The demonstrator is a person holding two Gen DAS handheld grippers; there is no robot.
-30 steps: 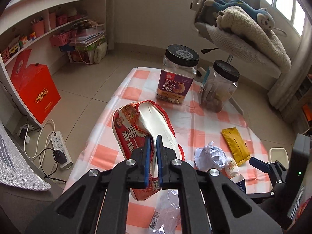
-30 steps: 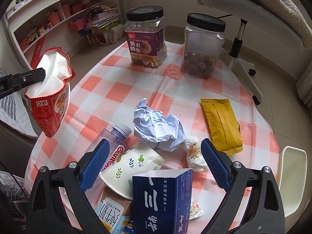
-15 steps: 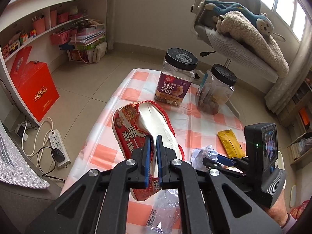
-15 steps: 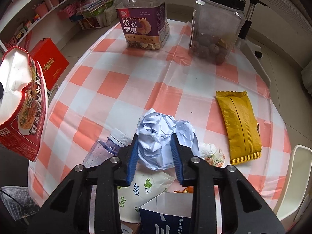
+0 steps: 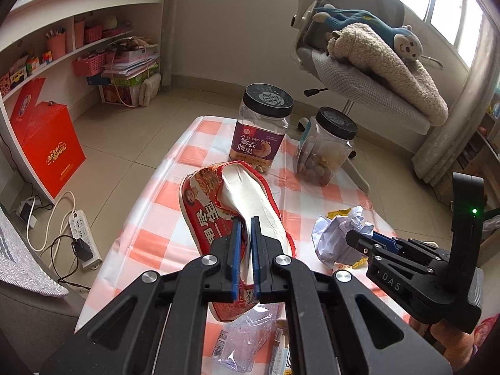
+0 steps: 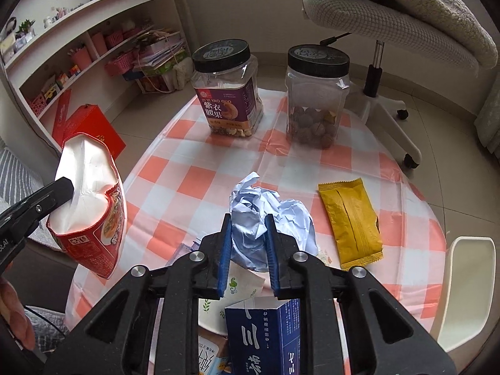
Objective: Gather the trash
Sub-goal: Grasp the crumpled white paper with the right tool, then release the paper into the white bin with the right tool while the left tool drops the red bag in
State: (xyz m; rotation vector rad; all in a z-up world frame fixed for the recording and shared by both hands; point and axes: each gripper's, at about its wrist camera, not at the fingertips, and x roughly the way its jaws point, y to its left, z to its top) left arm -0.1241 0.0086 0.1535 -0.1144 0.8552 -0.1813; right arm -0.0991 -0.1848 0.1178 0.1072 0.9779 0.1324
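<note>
My left gripper [image 5: 243, 218] is shut on the rim of a red snack bag [image 5: 203, 215] with a white lining, held open above the checked table's left side. The same red snack bag [image 6: 90, 206] hangs at the left of the right wrist view. My right gripper [image 6: 248, 222] is shut on a crumpled ball of pale blue paper [image 6: 278, 215], lifted just off the tablecloth. That crumpled paper [image 5: 334, 237] shows to the right of the bag, in the right gripper's [image 5: 359, 238] black fingers.
A yellow wrapper [image 6: 351, 218] lies right of the paper. A blue carton [image 6: 262, 334], a leaf-print paper cup [image 6: 240, 287] and a crushed plastic bottle [image 5: 247, 340] sit at the near edge. Two black-lidded jars [image 6: 226, 93] [image 6: 315, 97] stand at the far edge, an office chair [image 5: 365, 62] beyond.
My right gripper moved forward over the paper ball, shut on it and lifted it slightly. The left gripper kept the bag almost still.
</note>
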